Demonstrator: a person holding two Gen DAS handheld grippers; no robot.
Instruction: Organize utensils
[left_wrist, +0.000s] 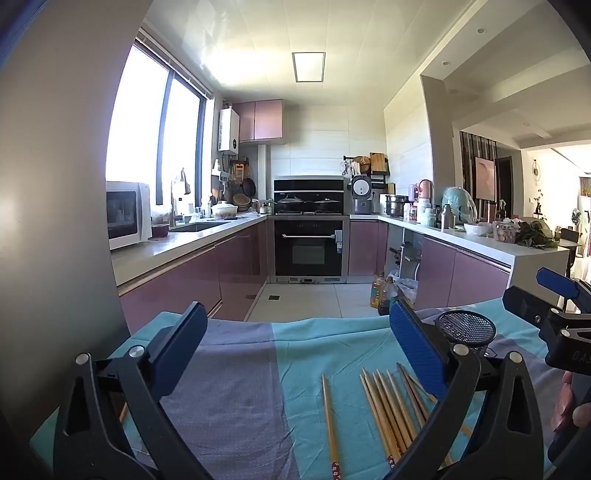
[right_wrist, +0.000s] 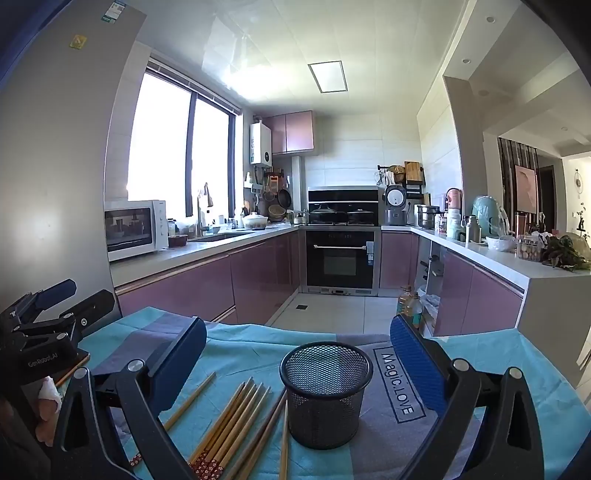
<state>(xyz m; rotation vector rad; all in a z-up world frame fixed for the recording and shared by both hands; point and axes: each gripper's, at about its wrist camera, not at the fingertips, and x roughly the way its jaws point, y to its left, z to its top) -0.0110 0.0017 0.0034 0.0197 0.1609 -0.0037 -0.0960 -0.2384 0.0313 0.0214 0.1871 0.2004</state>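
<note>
At lower centre of the right wrist view, the holder is black wire mesh, matt and see-through. Left of it, the chopsticks look like pale wood or bamboo, smooth, with red patterned ends. The tablecloth under them is soft, creased cloth in turquoise and grey. The right gripper has matt black plastic arms, blue textured pads and shiny metal pins. Behind, the mauve cabinet doors are glossy.
</note>
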